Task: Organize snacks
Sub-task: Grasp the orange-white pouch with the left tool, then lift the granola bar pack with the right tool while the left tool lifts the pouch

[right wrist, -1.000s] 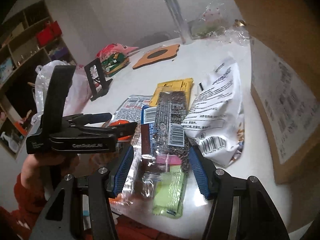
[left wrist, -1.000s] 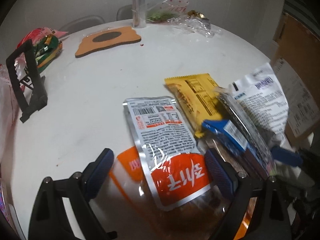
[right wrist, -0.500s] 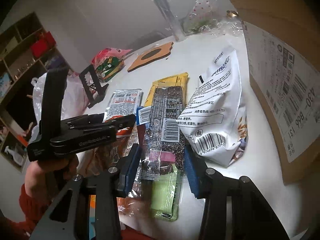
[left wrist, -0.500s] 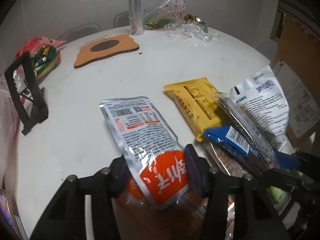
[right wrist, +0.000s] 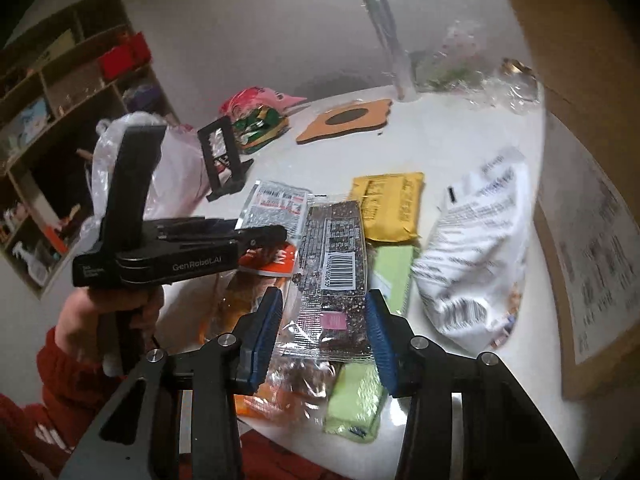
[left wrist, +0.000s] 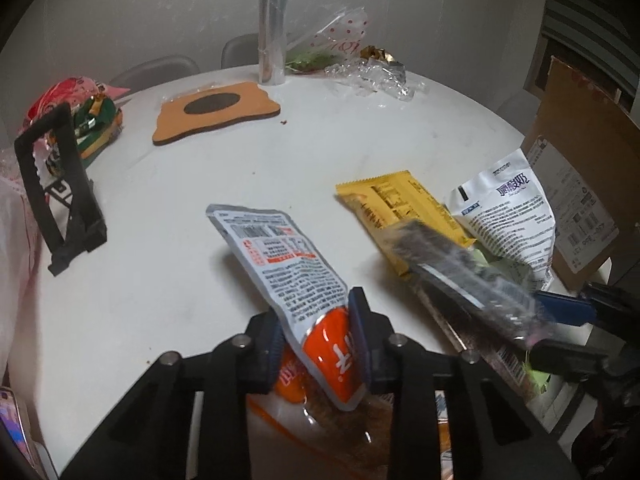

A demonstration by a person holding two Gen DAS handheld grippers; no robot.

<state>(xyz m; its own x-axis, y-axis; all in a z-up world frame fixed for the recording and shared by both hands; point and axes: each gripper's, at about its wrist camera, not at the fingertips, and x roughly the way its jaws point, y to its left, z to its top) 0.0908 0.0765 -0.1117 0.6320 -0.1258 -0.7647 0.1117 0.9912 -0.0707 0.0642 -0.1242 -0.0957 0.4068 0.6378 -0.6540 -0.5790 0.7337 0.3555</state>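
Note:
My left gripper [left wrist: 318, 336] is shut on the orange end of a silver-and-orange snack pouch [left wrist: 280, 256] and holds it tilted above the white round table [left wrist: 200, 208]. The pouch also shows in the right wrist view [right wrist: 276, 208]. My right gripper [right wrist: 324, 334] is shut on a dark seeded snack bar in clear wrap [right wrist: 334, 264], lifted off the pile. It appears blurred in the left wrist view [left wrist: 460, 276]. A yellow packet [left wrist: 400, 208], a white bag [left wrist: 512, 212] and a green packet [right wrist: 356, 396] lie on the table.
A cardboard box [left wrist: 580, 184] stands at the right table edge. A black stand [left wrist: 60, 188] and a bag of sweets [left wrist: 80, 120] sit at the left. A brown mat [left wrist: 216, 112], a clear tube [left wrist: 272, 20] and crumpled cellophane [left wrist: 368, 76] are at the back.
My left gripper closed on the silver-and-orange pouch and lifted its near end. My right gripper closed on the dark seeded bar and raised it off the pile.

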